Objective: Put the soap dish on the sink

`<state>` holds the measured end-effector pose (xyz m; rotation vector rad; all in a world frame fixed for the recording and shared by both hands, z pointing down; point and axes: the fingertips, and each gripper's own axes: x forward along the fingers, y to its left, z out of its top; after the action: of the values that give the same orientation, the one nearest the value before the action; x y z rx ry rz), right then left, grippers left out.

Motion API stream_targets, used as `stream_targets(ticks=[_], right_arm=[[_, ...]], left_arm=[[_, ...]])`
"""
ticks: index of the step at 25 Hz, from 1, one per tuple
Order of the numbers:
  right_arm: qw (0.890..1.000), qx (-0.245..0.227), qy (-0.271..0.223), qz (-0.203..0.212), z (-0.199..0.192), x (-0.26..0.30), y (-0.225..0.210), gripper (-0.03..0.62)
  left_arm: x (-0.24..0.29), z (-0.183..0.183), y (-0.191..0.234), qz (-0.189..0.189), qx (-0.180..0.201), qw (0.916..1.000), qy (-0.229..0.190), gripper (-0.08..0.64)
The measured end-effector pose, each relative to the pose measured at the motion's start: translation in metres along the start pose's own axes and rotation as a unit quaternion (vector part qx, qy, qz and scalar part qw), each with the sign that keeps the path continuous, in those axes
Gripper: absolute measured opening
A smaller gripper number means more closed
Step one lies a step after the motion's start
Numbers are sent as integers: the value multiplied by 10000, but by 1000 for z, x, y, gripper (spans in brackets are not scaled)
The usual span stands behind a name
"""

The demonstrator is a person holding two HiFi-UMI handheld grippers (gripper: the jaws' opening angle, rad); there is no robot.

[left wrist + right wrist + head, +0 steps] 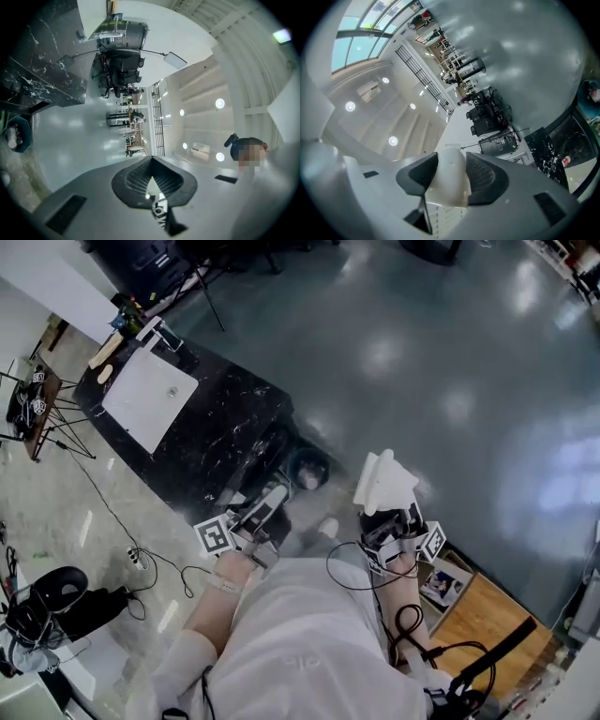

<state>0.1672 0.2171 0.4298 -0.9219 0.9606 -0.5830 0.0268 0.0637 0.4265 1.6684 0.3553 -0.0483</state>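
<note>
The white soap dish (pixel 384 482) sticks out ahead of my right gripper (pixel 389 514), which is shut on it at waist height above the grey floor. In the right gripper view the soap dish (pixel 447 180) fills the gap between the two dark pads of that gripper (pixel 449 174). My left gripper (pixel 270 502) is shut with nothing in it; its pads meet at the tips in the left gripper view (pixel 152 180). The white sink (pixel 141 413) is set in a black marble counter (pixel 230 432) up and to the left, well away from both grippers.
A round dark bin (pixel 307 468) stands on the floor at the counter's near end. Left of the counter are a tripod (pixel 42 423), floor cables (pixel 141 561) and a black bag (pixel 56 601). A wooden box (pixel 478 607) sits at the lower right.
</note>
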Motion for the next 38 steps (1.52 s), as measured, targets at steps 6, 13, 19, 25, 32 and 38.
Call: stream_targets(ticks=[6, 13, 19, 25, 32, 38], right_arm=[[9995, 175, 220, -138, 2, 17, -23, 204], [9988, 167, 373, -287, 1, 26, -33, 204], [9969, 102, 590, -502, -7, 52, -54, 204], [9935, -75, 846, -753, -20, 85, -85, 204], [9870, -193, 1225, -1025, -46, 129, -129, 204], [9796, -127, 1514, -1311, -65, 163, -172, 204]], left_arm=[[-7, 10, 8, 107, 94, 9994, -303, 6], [-8, 13, 7, 99, 94, 9989, -458, 6], [-16, 33, 9, 92, 3, 9976, -688, 6], [-29, 63, 13, 124, 0, 9957, -917, 6], [-53, 105, 18, 200, 28, 9918, -1258, 6], [-73, 140, 22, 262, 44, 9866, -1608, 6]])
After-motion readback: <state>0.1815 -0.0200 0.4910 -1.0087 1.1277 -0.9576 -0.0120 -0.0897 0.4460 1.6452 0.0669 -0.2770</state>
